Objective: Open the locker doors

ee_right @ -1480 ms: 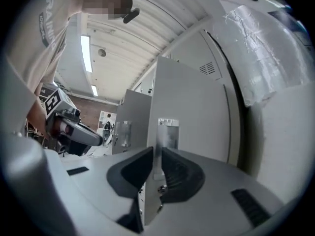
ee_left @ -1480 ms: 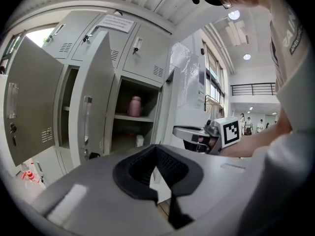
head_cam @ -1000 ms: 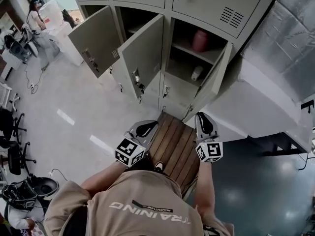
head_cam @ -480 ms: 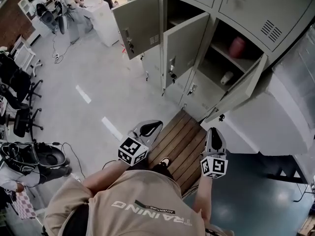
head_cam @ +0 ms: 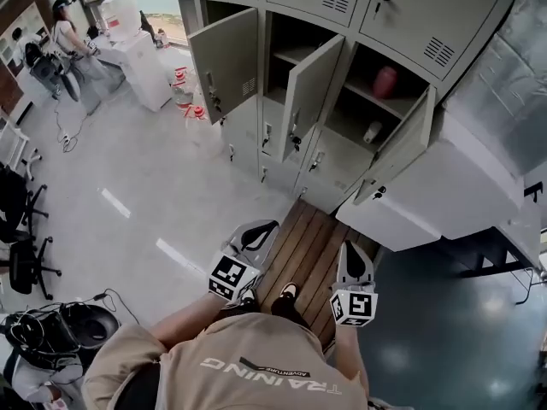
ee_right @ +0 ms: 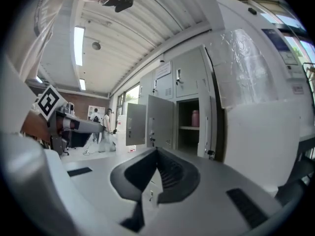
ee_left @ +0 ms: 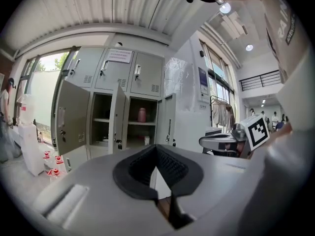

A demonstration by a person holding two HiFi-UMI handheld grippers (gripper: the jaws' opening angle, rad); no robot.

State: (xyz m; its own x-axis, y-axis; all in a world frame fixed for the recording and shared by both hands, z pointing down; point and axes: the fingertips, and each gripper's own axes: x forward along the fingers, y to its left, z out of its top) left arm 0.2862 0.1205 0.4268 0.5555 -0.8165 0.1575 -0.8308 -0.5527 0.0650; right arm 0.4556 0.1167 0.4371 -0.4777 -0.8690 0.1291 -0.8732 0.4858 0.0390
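The lockers [head_cam: 427, 15] stood ahead of the person with three doors swung open: the left door [head_cam: 224, 65], the middle door [head_cam: 312, 96] and the right door [head_cam: 402, 148]. A pink container [head_cam: 385, 82] sat on a shelf inside. Both tools hung well apart from them, over a wooden platform [head_cam: 312, 246]. The left gripper [head_cam: 259, 227] had its jaws pressed together on nothing. The right gripper [head_cam: 354, 250] had just been closing its jaws, which met with nothing between them.
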